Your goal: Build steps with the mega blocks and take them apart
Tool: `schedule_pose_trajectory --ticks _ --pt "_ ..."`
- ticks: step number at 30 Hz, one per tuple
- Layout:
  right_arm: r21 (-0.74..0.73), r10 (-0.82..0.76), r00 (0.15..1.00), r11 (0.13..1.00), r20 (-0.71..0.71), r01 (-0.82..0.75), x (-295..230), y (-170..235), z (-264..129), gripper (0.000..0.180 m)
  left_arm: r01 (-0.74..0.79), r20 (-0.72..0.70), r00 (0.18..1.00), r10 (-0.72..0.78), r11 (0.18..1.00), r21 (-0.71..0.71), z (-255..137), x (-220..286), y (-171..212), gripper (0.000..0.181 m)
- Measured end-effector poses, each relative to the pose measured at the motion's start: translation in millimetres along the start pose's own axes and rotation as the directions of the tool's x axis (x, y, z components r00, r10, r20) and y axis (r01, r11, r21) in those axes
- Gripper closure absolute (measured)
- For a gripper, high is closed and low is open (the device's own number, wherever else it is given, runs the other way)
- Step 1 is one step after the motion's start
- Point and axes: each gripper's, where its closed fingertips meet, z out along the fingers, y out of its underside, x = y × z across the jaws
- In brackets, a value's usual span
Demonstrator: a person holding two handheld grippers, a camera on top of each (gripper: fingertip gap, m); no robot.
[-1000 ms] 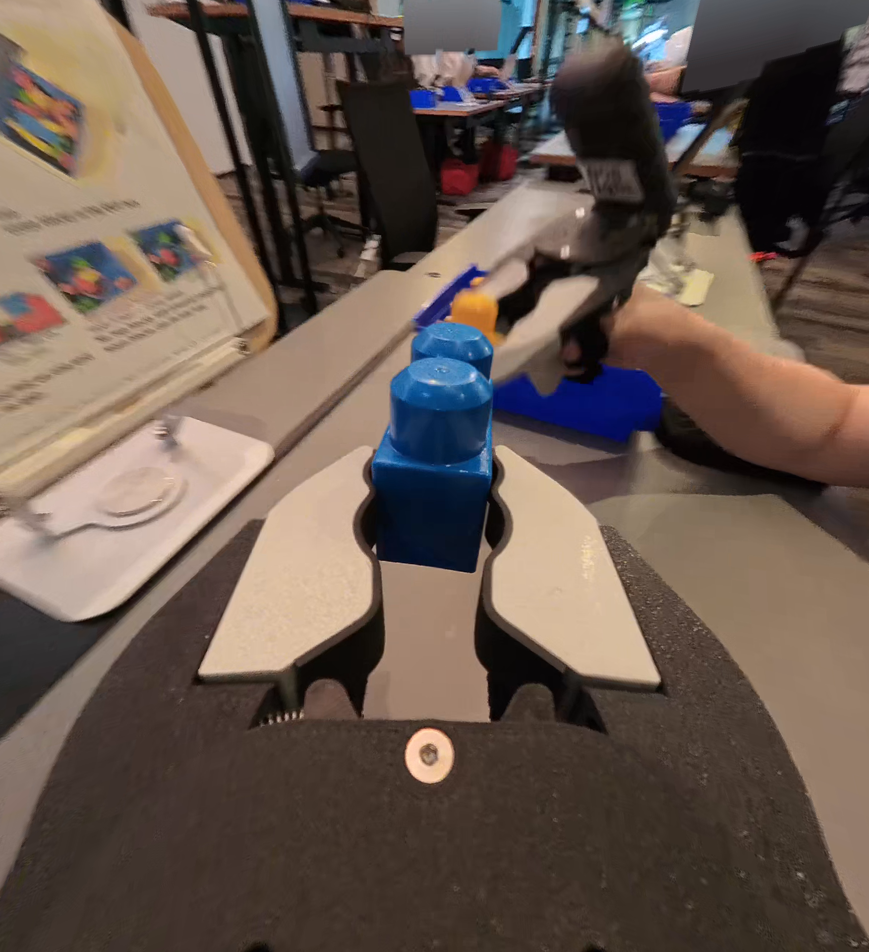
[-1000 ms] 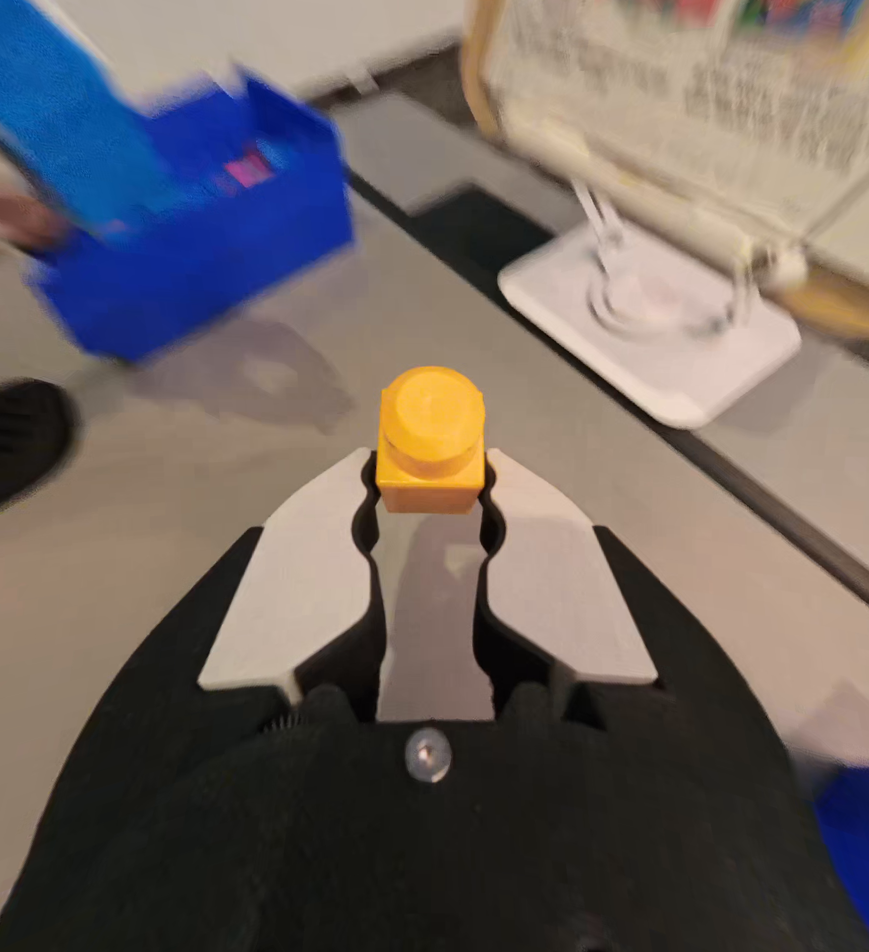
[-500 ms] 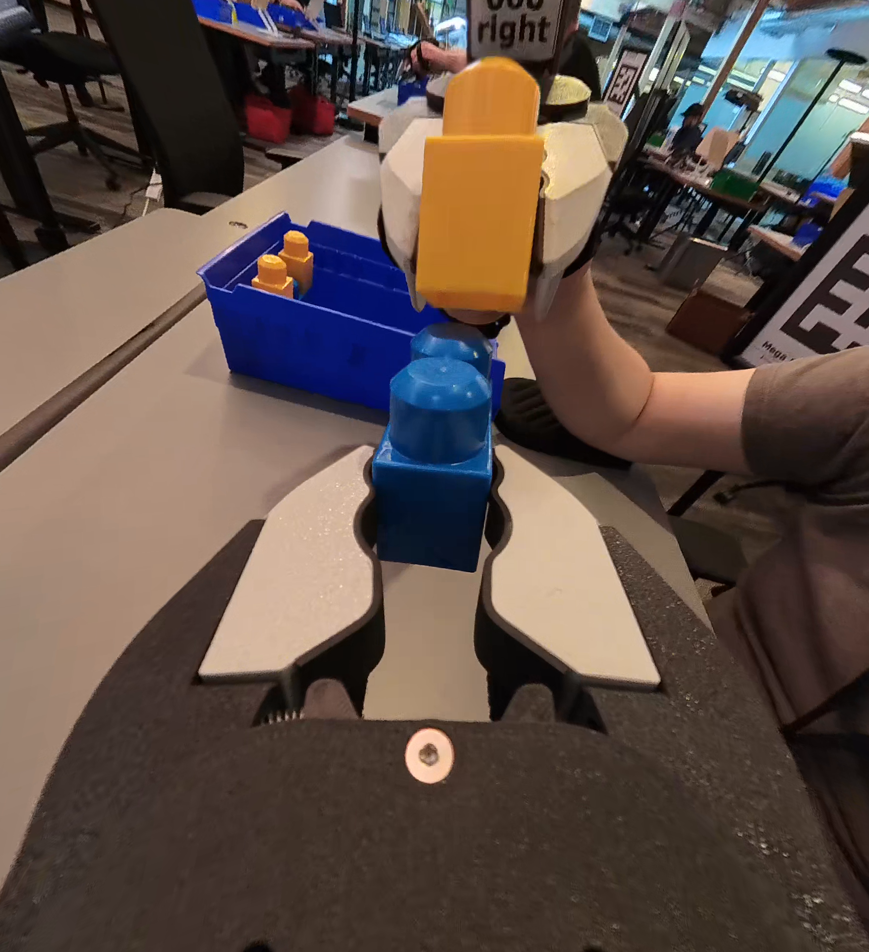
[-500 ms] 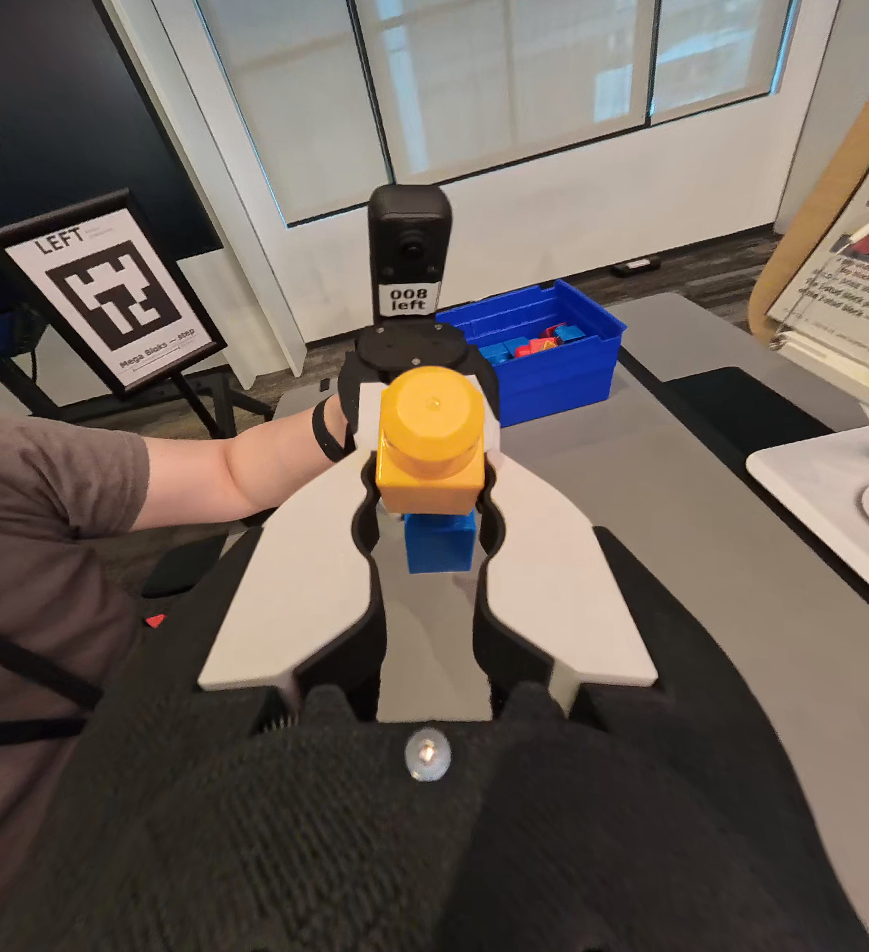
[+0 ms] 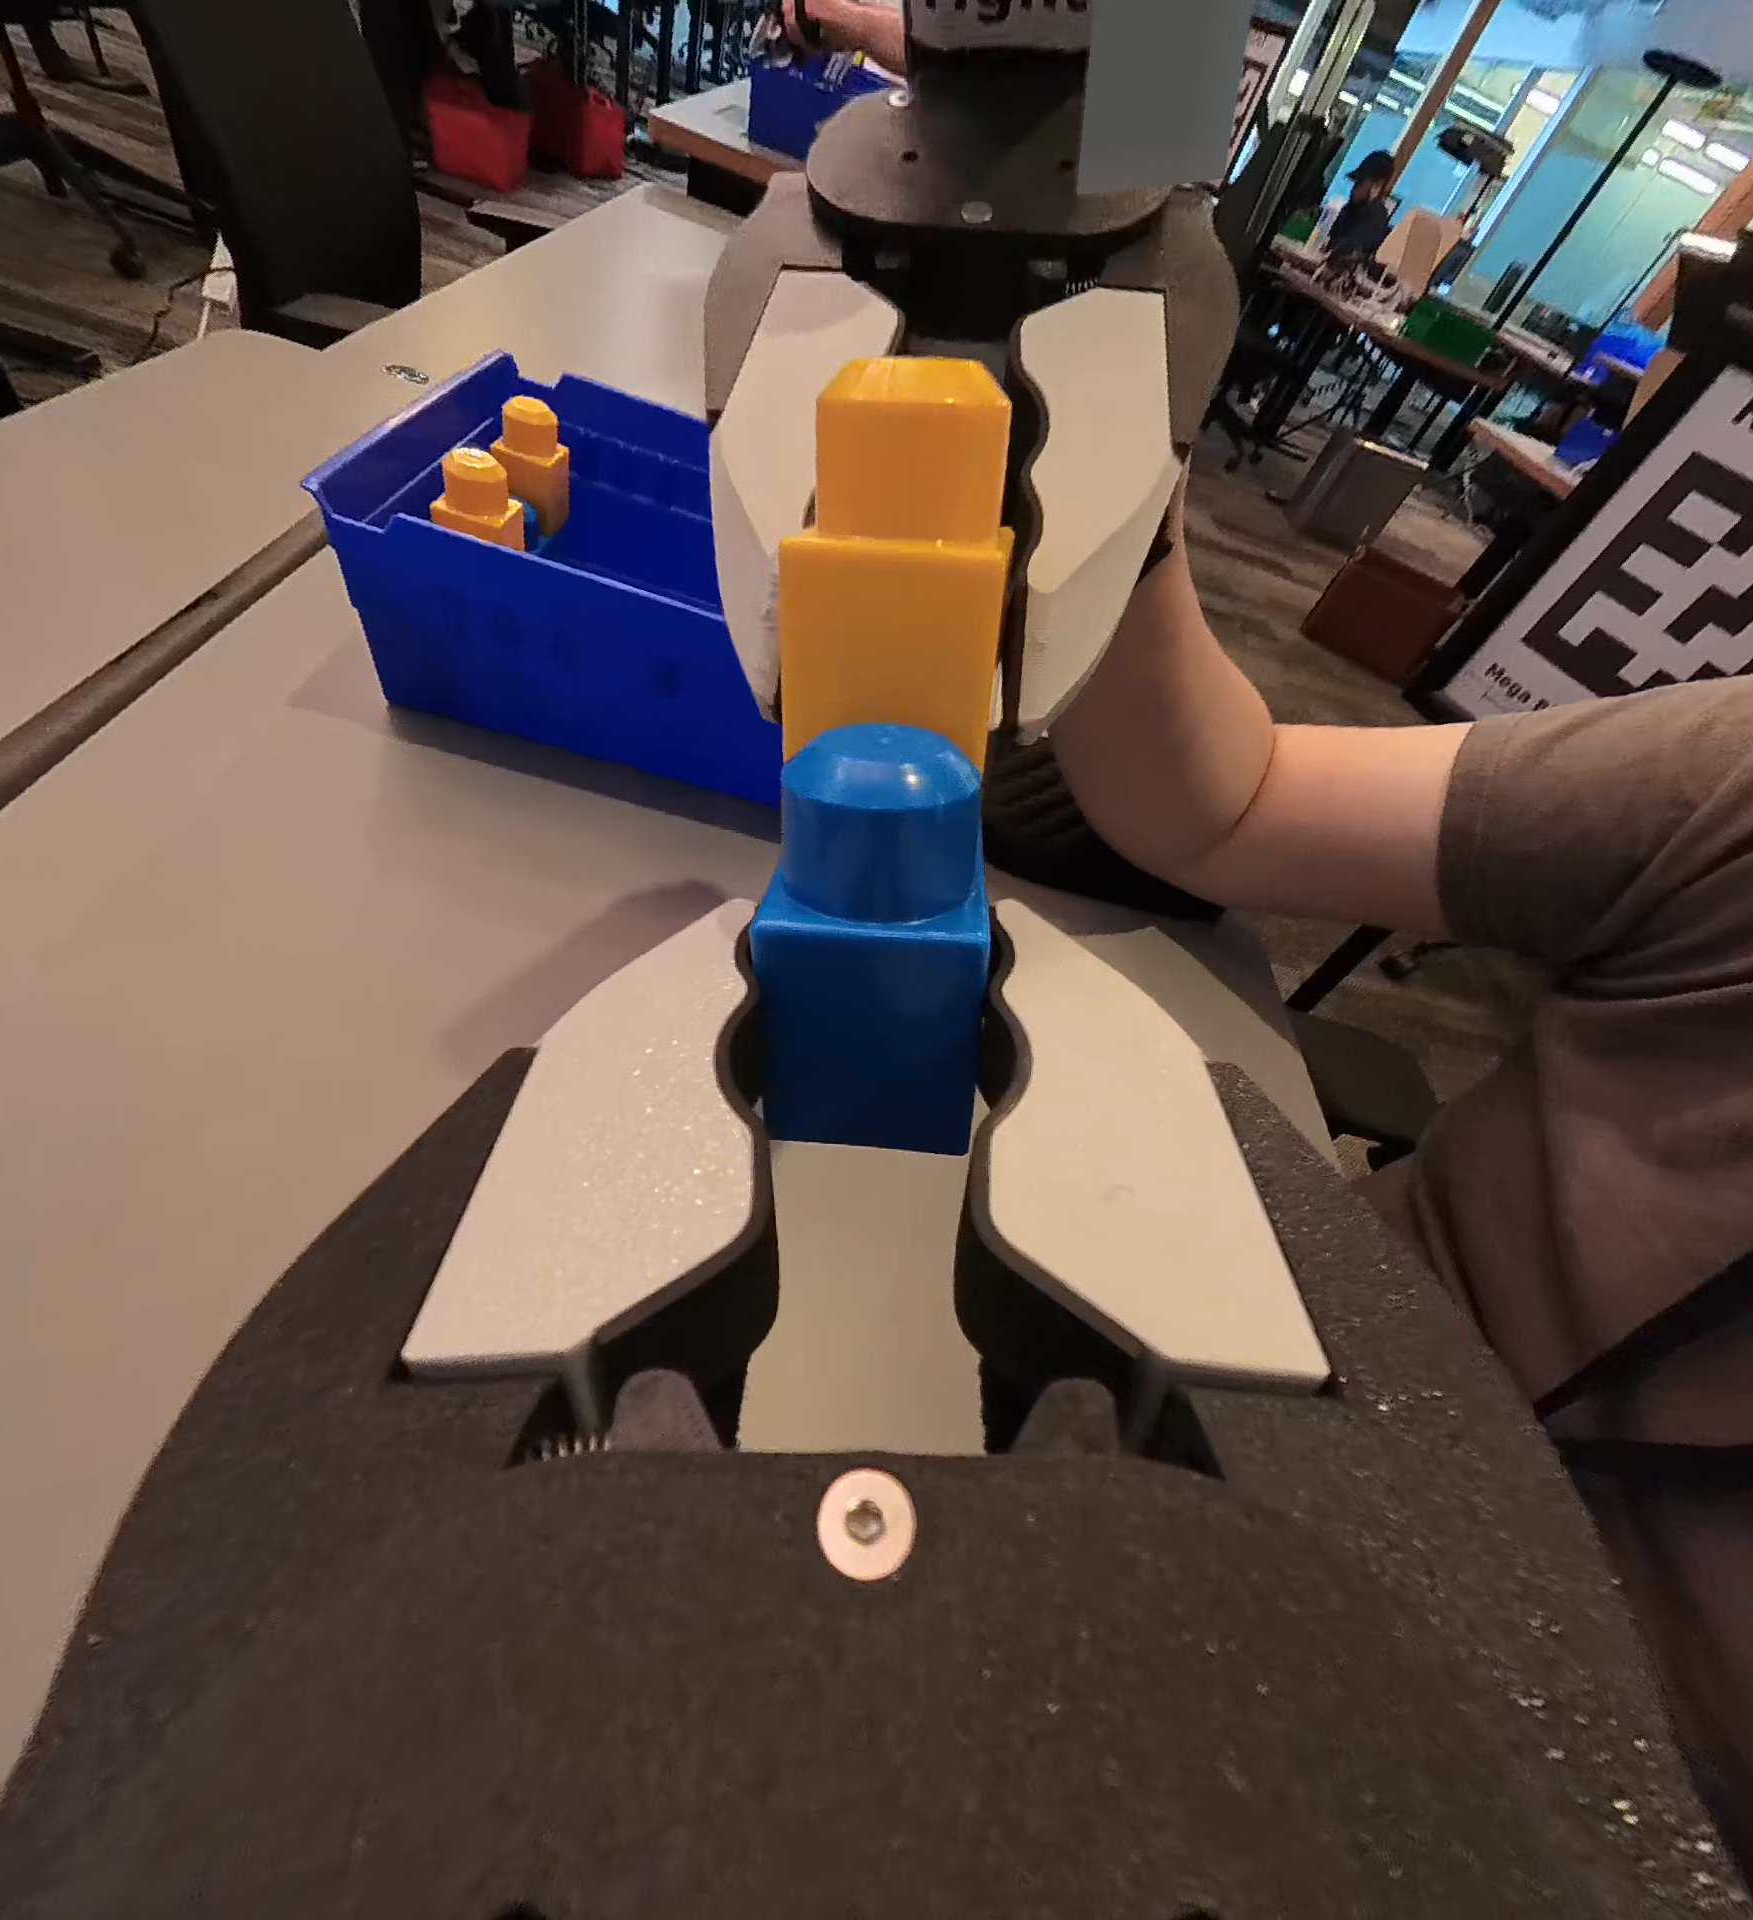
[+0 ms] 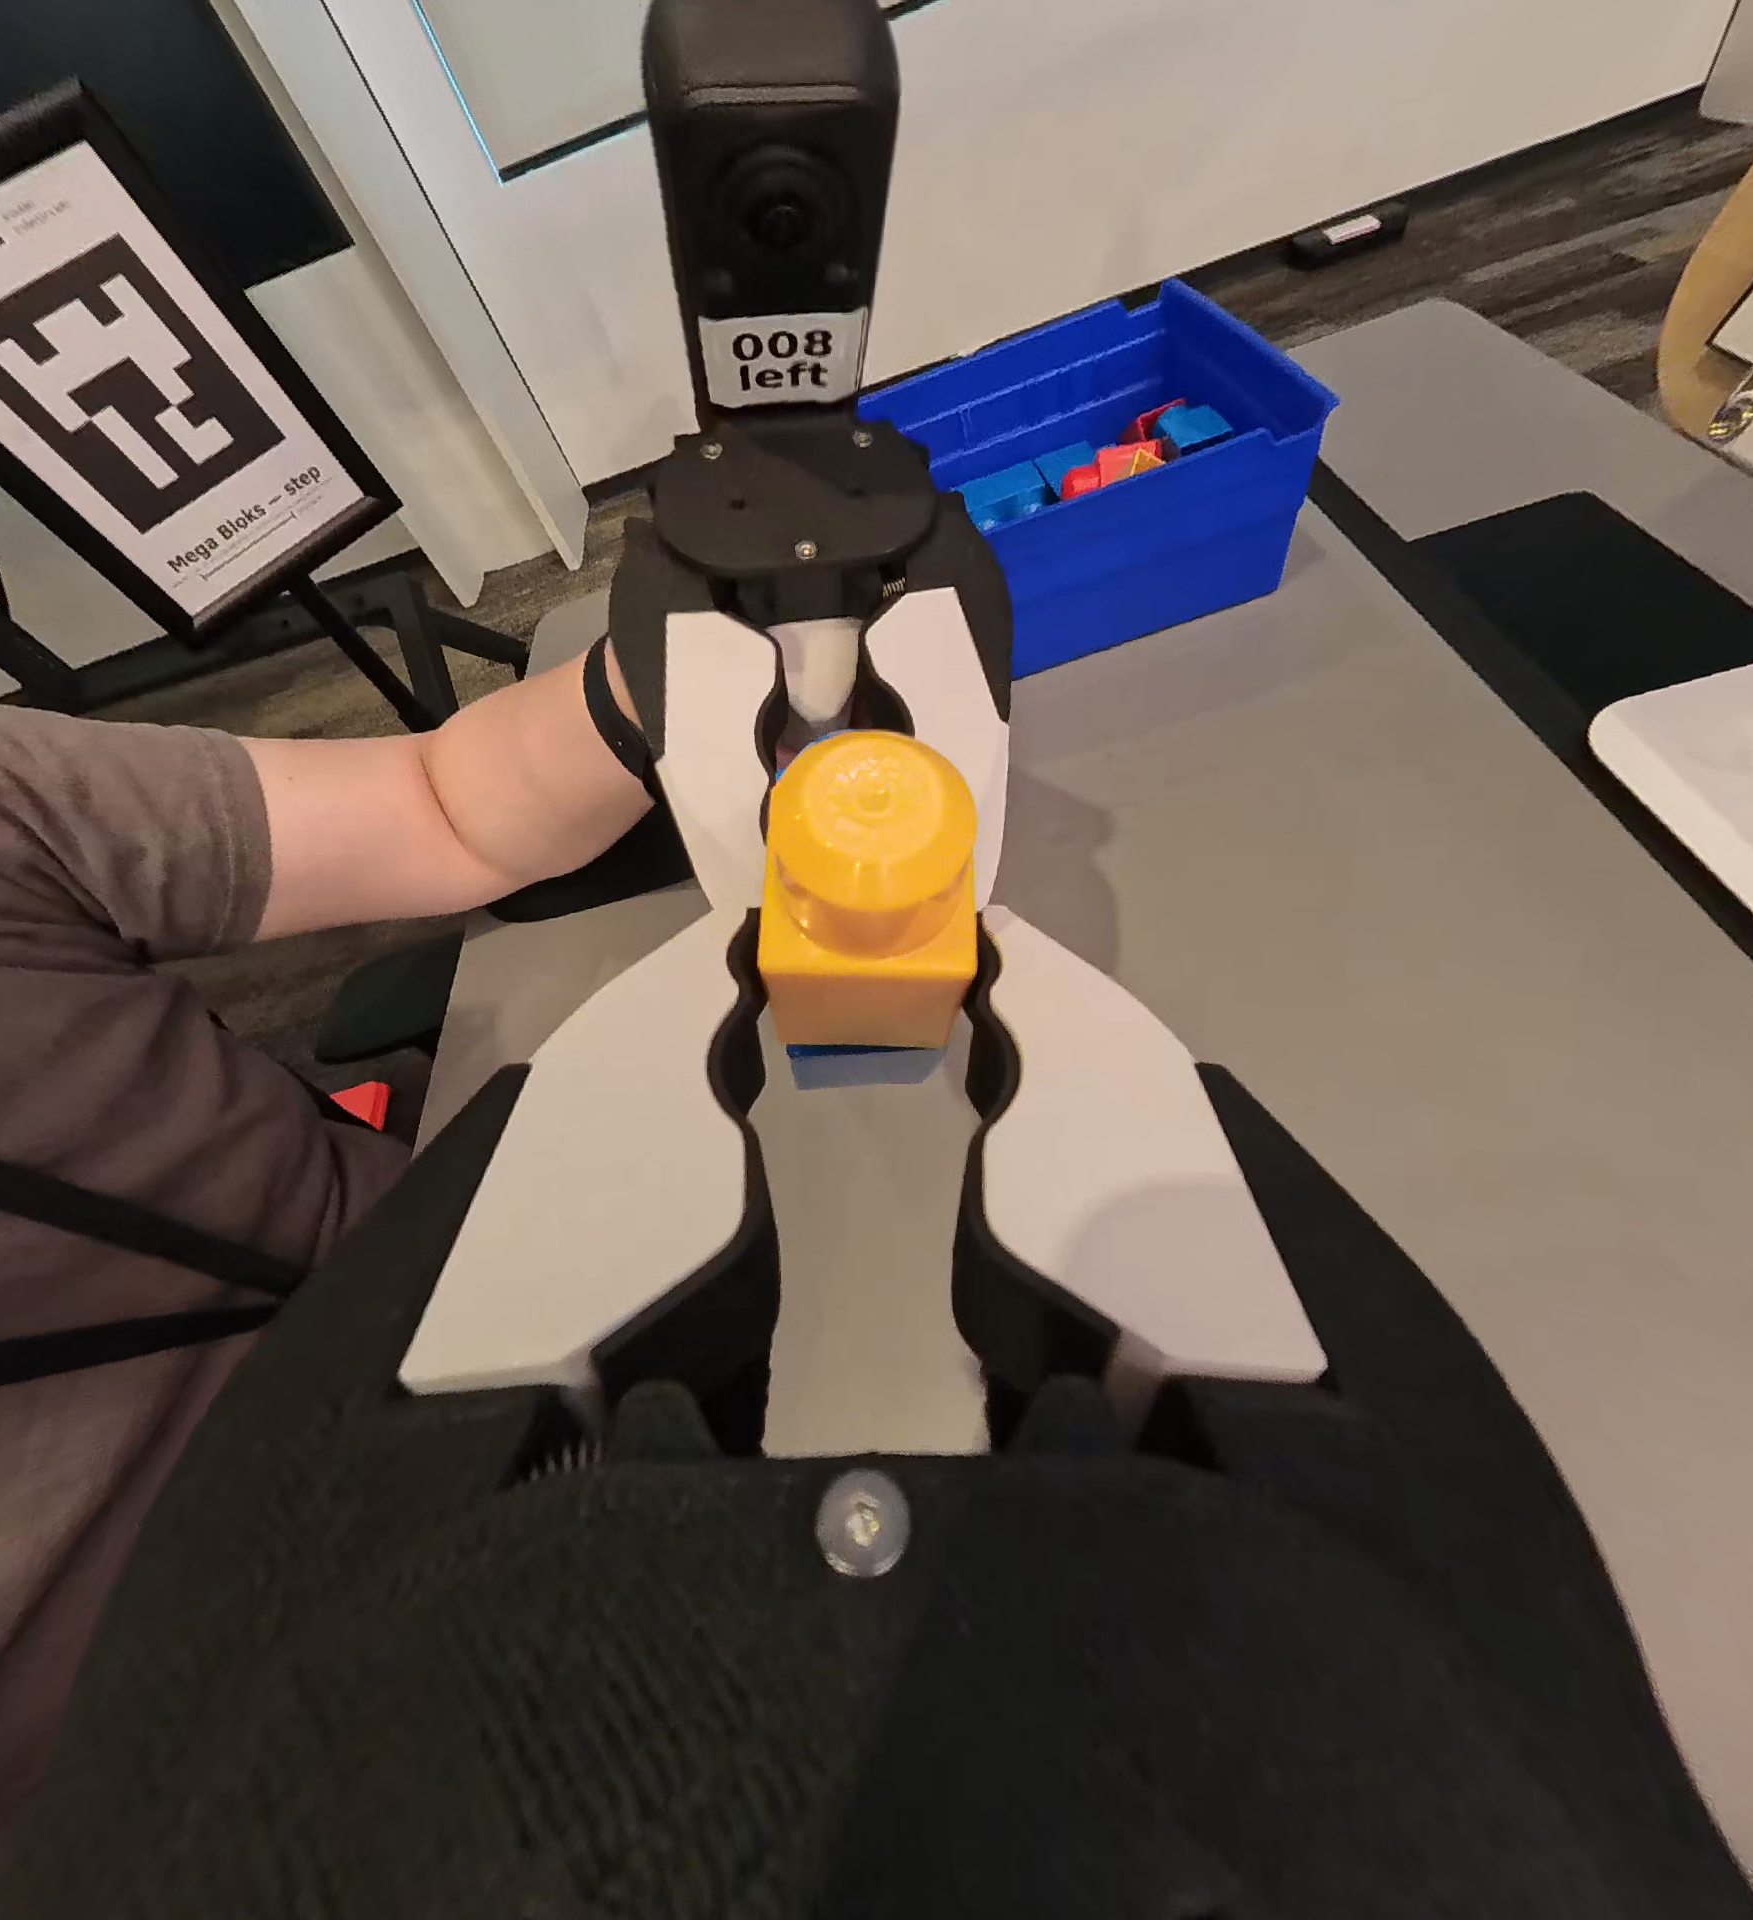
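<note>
Left wrist view: left tool (image 5: 872, 997) grips blue block (image 5: 872, 1018) above worktop (image 5: 228, 935). Right tool (image 5: 939, 540) clamps yellow block (image 5: 893, 613), apparently seated on the blue block's far stud. Blue bin (image 5: 539, 623) behind holds two yellow blocks.

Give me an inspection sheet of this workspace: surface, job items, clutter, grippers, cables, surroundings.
Surface: grey table, bare around the work.
Job's things: blue block with two studs; orange block over its far stud, seating not visible. Two orange blocks in the blue bin; blue and red blocks in a second blue bin.
Clutter: white stand base at the table edge.
Grippers: left gripper shut on the blue block; right gripper shut on the orange block.
Cables: nothing seen on the table.
Surroundings: marker signs on stands, office chairs, other desks.
</note>
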Motion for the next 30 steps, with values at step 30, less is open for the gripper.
schedule_pose_trajectory --ticks 30 --pt "0.063 0.034 0.999 0.997 0.001 -0.034 -4.1 -6.2 21.3 0.142 0.088 -0.091 0.992 -0.09 0.996 -0.025 4.9 4.8 7.2 0.138"
